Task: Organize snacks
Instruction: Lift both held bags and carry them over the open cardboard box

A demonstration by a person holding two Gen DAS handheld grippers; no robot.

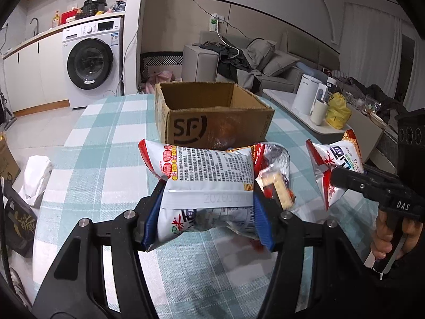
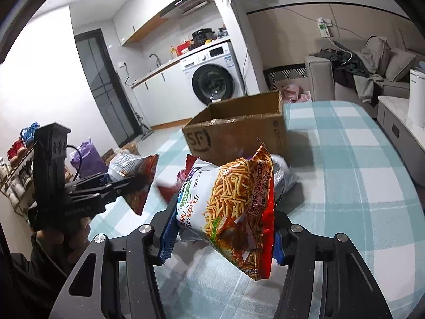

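The left gripper (image 1: 207, 210) has its jaws clamped on a white snack bag (image 1: 202, 170), back side up with fine print, the blue pads (image 1: 261, 220) pressing into both of its sides. The bag hangs clear of the bench (image 1: 106, 143), which wears a teal and white checked cloth. Just to the right of these jaws, a silver packet (image 1: 276, 159) and a small snack pack (image 1: 279, 188) lie on the cloth.

The right gripper (image 2: 223, 226) has its jaws closed on a second snack bag (image 2: 236, 207), this one showing a picture of fried noodle sticks and a red edge; it is tilted and held above the bench. From the left wrist view, that same bag (image 1: 334, 167) shows off to the right of the left jaws, apart from the first bag, with a hand (image 1: 390, 234) on the right gripper's trigger handle.

Beyond both pairs of jaws stands an open cardboard box (image 1: 212, 114) marked "SF" on the cloth, near the held bags but not touching them. Farther behind are a washing machine (image 1: 91, 61) to the left and a grey sofa (image 1: 279, 58) strewn with clothes to the right.
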